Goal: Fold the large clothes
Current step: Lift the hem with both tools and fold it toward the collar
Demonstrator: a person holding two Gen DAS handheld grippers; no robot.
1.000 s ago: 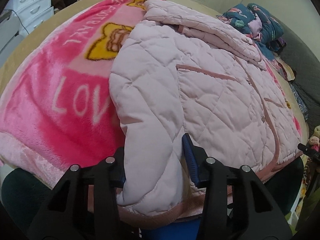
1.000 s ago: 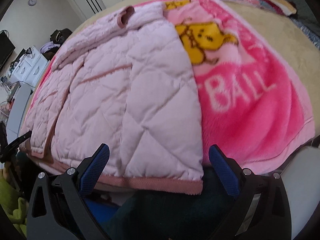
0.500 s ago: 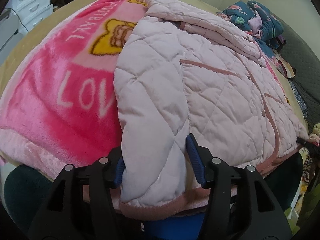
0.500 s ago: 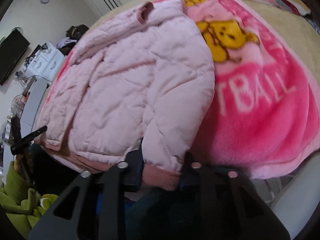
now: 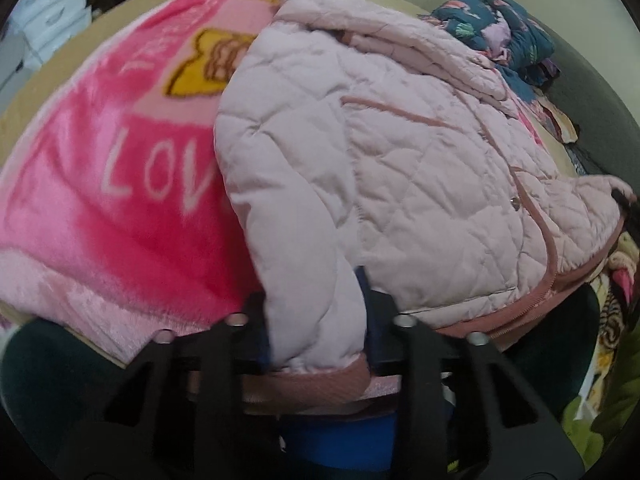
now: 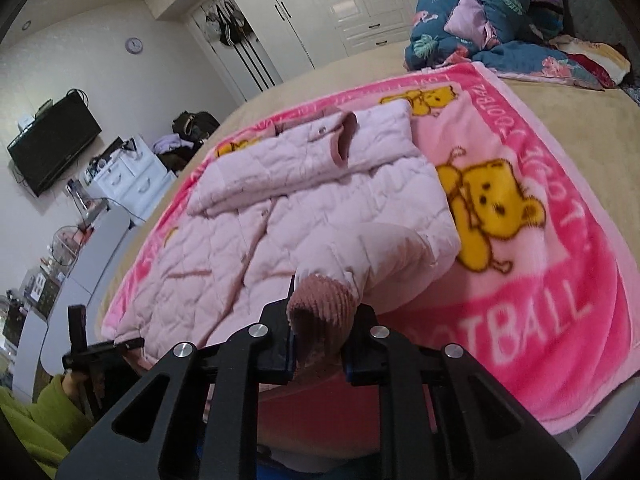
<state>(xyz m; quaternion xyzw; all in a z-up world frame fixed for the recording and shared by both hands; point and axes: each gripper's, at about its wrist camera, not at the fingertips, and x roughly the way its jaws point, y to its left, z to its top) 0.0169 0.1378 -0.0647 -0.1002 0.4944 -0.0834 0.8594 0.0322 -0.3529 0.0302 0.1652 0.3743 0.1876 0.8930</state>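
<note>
Jacket (image 6: 320, 216): pale pink, diamond-quilted, dusty-rose ribbed cuffs and hem trim. Blanket (image 6: 560, 264): hot pink with lighter pink border, yellow bears, white lettering. Bed (image 6: 580, 112) cover: beige. Heaped bedding (image 6: 480, 20): dark teal with leaf and flower print, lilac patches. Tongs (image 6: 320, 344): black with blue pads. Sleeve (image 6: 44, 416): lime green.

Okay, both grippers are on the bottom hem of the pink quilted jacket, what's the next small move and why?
Probably carry the hem toward the collar. The right gripper pinches the ribbed hem corner and the left gripper is closing on the pale pink quilted jacket, which lies on the pink fleece bear blanket.
</note>
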